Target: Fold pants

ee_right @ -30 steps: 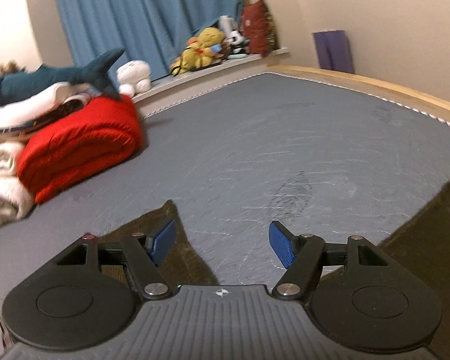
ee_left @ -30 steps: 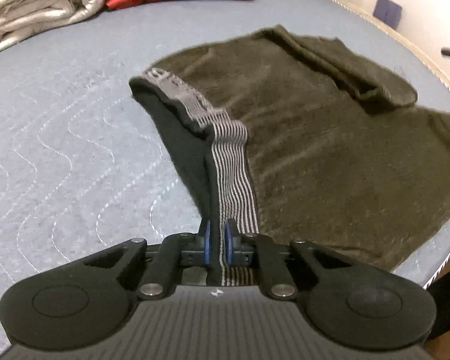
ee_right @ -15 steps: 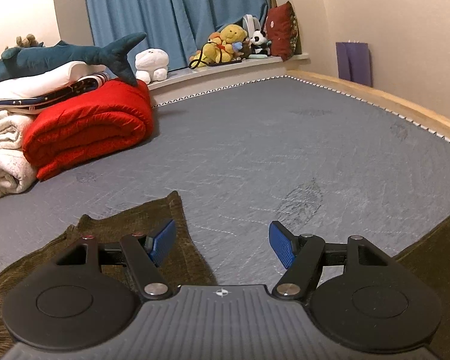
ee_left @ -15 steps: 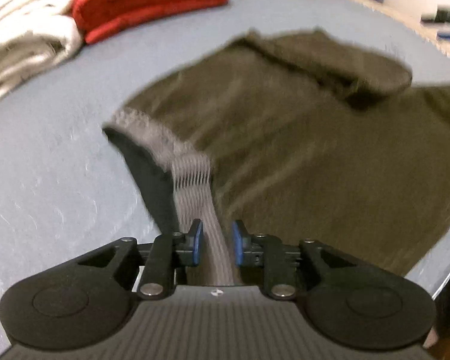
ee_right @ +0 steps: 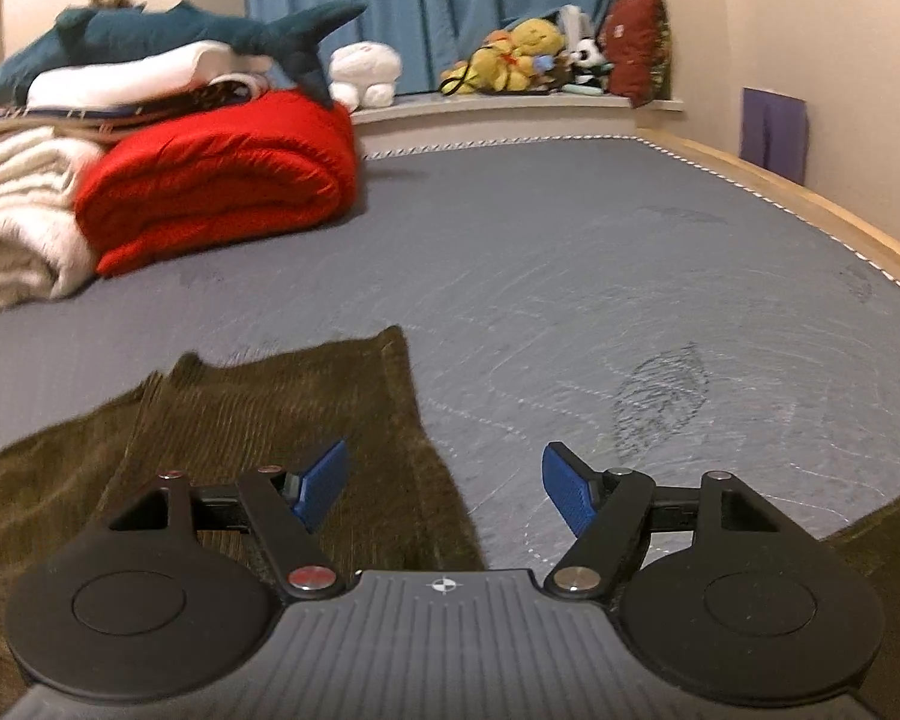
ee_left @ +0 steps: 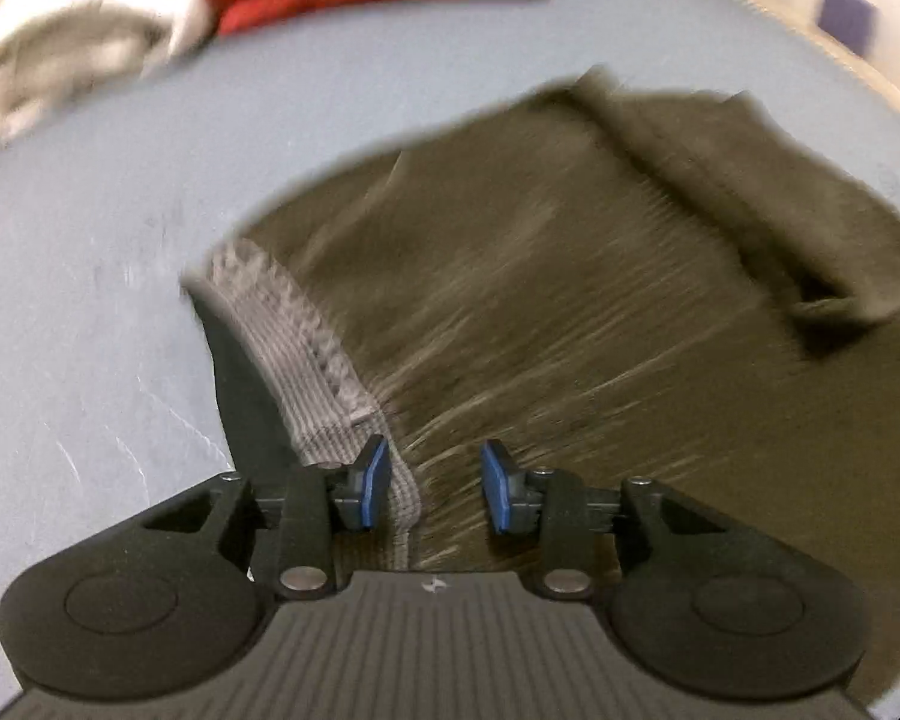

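I see the brown corduroy pants (ee_left: 570, 312) lying spread out on the grey quilted mattress (ee_left: 90, 312), near its close edge. Their grey ribbed waistband (ee_left: 306, 354) is turned up and runs down to my left gripper (ee_left: 431, 489). That gripper's blue-padded fingers are apart, and the waistband end lies loose between them, right beside the left pad. This view is blurry.

My right gripper (ee_right: 444, 489) has its fingers wide apart with nothing in them. One pant leg (ee_right: 282, 420) lies under its left finger (ee_right: 321, 483).

At the far left corner of the mattress sit a folded red blanket (ee_right: 222, 192) and cream blankets (ee_right: 24, 210), with a blue shark toy (ee_right: 150, 36) on top. Behind are blue curtains (ee_right: 426, 0) and stuffed toys (ee_right: 510, 60) on a ledge.
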`<act>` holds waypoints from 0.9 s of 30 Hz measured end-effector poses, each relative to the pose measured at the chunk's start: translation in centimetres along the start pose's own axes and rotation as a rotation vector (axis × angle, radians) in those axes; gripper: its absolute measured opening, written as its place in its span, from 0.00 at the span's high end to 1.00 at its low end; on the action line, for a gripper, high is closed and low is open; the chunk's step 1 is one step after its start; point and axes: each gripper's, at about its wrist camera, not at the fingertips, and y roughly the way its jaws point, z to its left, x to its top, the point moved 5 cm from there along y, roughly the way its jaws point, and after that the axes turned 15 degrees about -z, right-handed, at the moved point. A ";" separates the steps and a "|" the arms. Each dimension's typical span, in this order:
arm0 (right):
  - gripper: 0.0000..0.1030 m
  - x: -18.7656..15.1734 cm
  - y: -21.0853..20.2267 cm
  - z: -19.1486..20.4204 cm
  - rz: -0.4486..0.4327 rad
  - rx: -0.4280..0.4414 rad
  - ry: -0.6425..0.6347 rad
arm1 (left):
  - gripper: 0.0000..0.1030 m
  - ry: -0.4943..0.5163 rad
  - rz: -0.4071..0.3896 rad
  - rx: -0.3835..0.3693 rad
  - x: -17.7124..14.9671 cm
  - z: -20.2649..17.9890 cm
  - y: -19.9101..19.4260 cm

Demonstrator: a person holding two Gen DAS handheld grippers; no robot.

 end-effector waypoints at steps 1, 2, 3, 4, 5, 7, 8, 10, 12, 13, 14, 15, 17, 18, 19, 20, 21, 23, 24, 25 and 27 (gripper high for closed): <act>0.28 -0.1 0.1 0.1 0.005 -0.001 -0.007 | 0.63 -0.015 -0.006 -0.002 0.2 0.1 0.2; 0.28 -0.4 0.3 0.1 0.012 -0.003 -0.014 | 0.62 -0.029 -0.006 0.005 0.7 0.0 0.0; 0.28 -0.5 0.4 0.0 0.016 -0.008 -0.020 | 0.62 -0.046 -0.023 0.009 1.3 -0.1 -0.5; 0.28 -0.7 0.6 -0.1 0.021 -0.009 -0.024 | 0.60 -0.056 -0.052 0.000 1.9 -0.6 -1.2; 0.28 -0.8 0.7 -0.2 0.024 -0.012 -0.029 | 0.58 -0.055 -0.079 -0.011 2.5 -1.1 -1.9; 0.28 -0.8 0.9 -0.7 0.024 -0.018 -0.032 | 0.47 -0.029 -0.131 -0.030 3.6 -2.5 -3.2; 0.28 -0.8 1.0 -0.9 0.026 -0.021 -0.031 | 0.45 -0.014 -0.150 -0.040 4.0 -3.2 -3.5; 0.27 -0.9 1.3 -1.2 0.031 -0.028 -0.029 | 0.44 0.014 -0.168 -0.052 4.6 -4.8 -4.0; 0.27 -1.1 1.6 -1.5 0.038 -0.035 -0.026 | 0.42 0.027 -0.177 -0.065 5.2 -5.8 -4.4; 0.27 -1.1 1.7 -1.6 0.041 -0.039 -0.024 | 0.41 0.031 -0.184 -0.075 5.5 -6.4 -4.6; 0.27 -1.2 1.9 -1.6 0.044 -0.038 -0.024 | 0.40 0.034 -0.188 -0.082 5.8 -6.8 -4.7; 0.27 -1.2 2.0 -1.6 0.046 -0.037 -0.026 | 0.38 0.037 -0.193 -0.088 6.0 -7.5 -5.0; 0.27 -1.3 2.3 -1.4 0.051 -0.033 -0.032 | 0.36 0.042 -0.201 -0.098 6.3 -8.5 -5.3; 0.24 -1.3 2.4 -1.4 0.055 -0.029 -0.034 | 0.35 0.042 -0.205 -0.104 6.5 -9.0 -5.5; 0.20 -1.5 2.7 -1.3 0.064 -0.024 -0.034 | 0.35 0.041 -0.209 -0.112 6.6 -9.5 -5.7; 0.17 -1.7 3.0 -1.2 0.078 -0.019 -0.034 | 0.34 0.041 -0.213 -0.120 6.6 -9.7 -5.7; 0.13 -2.1 3.3 -1.1 0.100 -0.013 -0.036 | 0.33 0.045 -0.218 -0.126 6.6 -10.2 -5.8; 0.12 -3.2 4.3 -0.9 0.147 -0.008 -0.043 | 0.33 0.057 -0.217 -0.130 6.7 -10.8 -5.9; 0.12 -3.8 4.8 -0.8 0.166 -0.016 -0.053 | 0.33 0.060 -0.215 -0.129 6.8 -11.0 -5.9; 0.12 -4.1 5.1 -0.7 0.179 -0.021 -0.062 | 0.33 0.057 -0.213 -0.128 6.9 -11.2 -6.0; 0.14 -4.6 5.5 -0.5 0.200 -0.019 -0.060 | 0.33 0.046 -0.217 -0.131 7.1 -11.1 -6.3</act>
